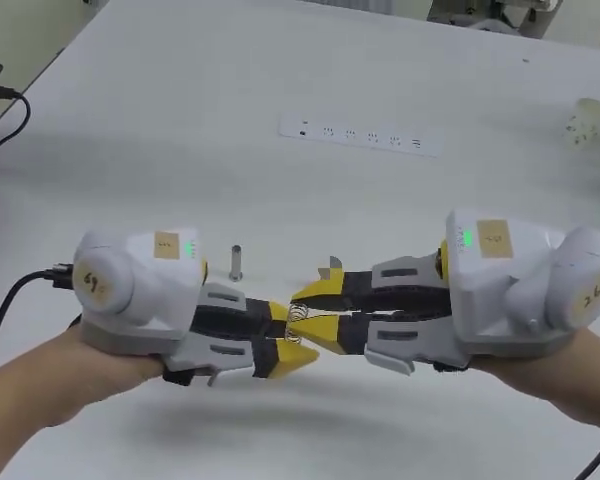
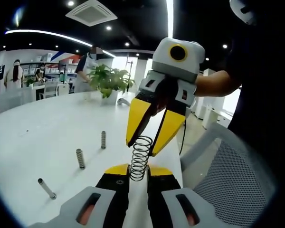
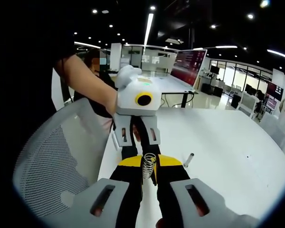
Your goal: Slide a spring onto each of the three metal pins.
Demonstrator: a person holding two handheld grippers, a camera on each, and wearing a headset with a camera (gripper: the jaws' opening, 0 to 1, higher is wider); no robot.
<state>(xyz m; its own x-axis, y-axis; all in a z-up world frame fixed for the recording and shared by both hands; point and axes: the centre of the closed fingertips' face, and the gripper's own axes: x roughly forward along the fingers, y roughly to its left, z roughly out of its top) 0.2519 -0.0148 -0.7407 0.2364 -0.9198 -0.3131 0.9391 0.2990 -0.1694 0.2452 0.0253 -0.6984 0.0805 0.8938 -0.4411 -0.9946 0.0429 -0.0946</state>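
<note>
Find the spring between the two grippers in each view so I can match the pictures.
Head view: the spring sits low centre, where the two sets of yellow jaws meet.
Left gripper view: the spring is just below centre, rising from this view's own jaws toward the right gripper.
Right gripper view: the spring is low centre, with the left gripper facing it.
Shared landmark: the yellow jaws flanking the spring.

Open-plan office or lab, long white worktable (image 1: 180,120), mesh chair (image 3: 47,161), potted plant (image 2: 109,80), ceiling air vent (image 2: 91,13), large screen (image 3: 187,66)
</note>
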